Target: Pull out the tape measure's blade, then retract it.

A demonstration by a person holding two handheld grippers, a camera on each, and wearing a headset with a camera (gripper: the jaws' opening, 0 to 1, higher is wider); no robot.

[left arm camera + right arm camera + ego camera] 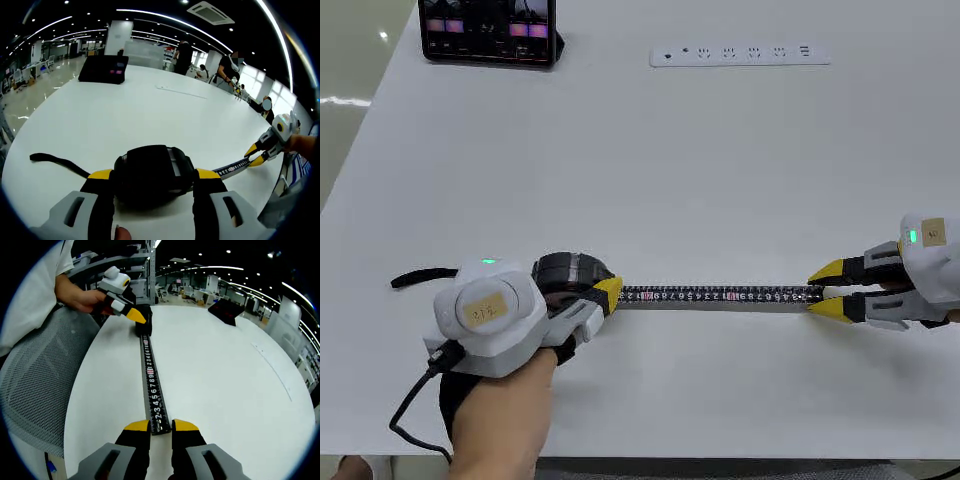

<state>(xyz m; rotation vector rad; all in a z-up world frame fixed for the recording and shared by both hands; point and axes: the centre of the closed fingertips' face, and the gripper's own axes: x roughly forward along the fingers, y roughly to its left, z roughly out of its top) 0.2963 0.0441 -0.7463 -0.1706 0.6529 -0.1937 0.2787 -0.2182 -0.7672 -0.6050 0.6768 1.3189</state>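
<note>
Blade (720, 295) spans tabletop (620, 150) from 9 to 3 o'clock, left gripper (154, 175) jaws clamping tape measure case (570, 272), right gripper (820, 292) jaws pinching its tip.

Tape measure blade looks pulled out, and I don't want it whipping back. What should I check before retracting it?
1. Left gripper clamped on the case: ok.
2. Right gripper holding the blade at its tip: ok, a jaw on each edge.
3. Blade flat and straight on the table, no kink: ok.
4. Return path free; power strip and tablet sit far off: ok.
5. Strap away from the blade mouth: ok, it trails off the case's other side.
6. Blade lock released: cannot tell.
</note>
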